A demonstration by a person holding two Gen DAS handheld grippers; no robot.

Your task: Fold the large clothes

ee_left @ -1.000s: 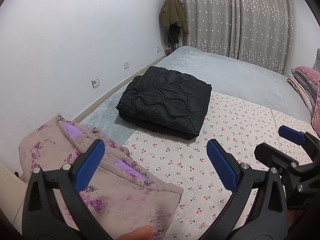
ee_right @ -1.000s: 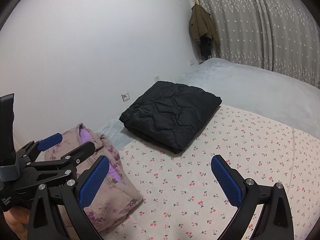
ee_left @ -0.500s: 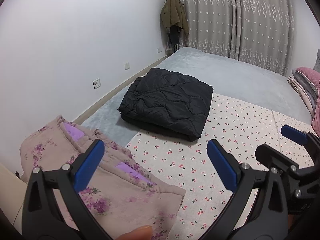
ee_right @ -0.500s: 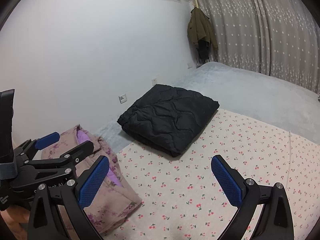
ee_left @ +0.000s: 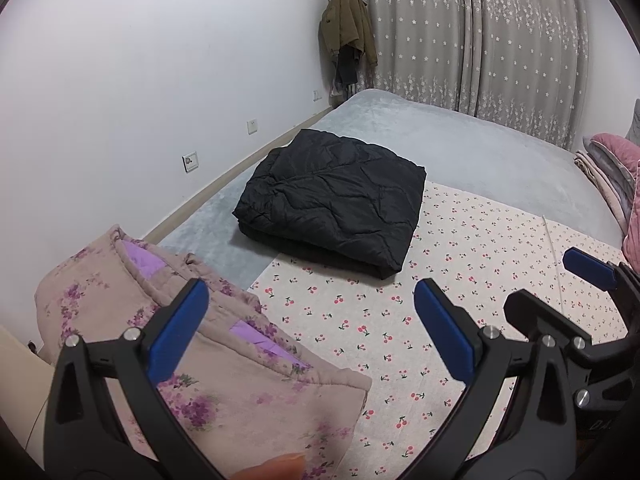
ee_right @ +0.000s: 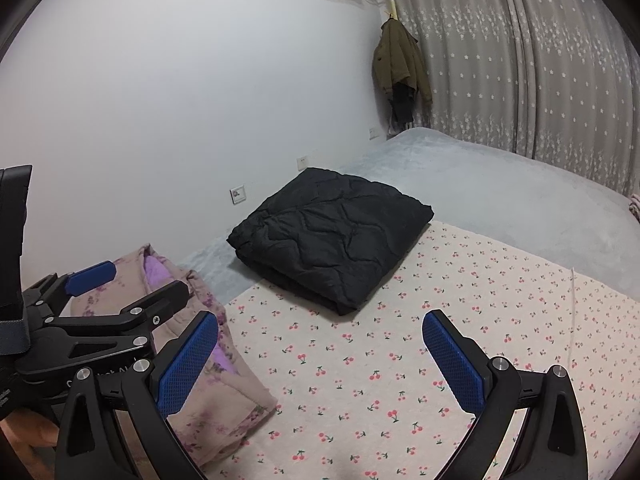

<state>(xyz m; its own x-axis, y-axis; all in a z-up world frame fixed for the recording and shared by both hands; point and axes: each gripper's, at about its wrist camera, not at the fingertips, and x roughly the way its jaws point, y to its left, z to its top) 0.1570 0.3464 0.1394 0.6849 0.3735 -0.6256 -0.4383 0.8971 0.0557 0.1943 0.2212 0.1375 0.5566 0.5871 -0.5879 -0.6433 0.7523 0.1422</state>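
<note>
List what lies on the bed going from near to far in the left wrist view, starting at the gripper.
left gripper → floral quilted garment → cherry-print sheet → folded black quilted jacket → grey blanket → star-patterned curtains

A grey blanket (ee_left: 460, 140) is spread over the bed, and a cherry-print sheet (ee_left: 460, 264) is laid over its near part. A white wall (ee_left: 160, 60) with three sockets (ee_left: 190, 161) is seen on the left. Grey curtains (ee_left: 500, 40) patterned with small white flowers are hung at the far end. An olive coat (ee_left: 348, 20) is hung in the corner beside them. Pink bedding (ee_left: 612, 176) is stacked at the right edge.
</note>
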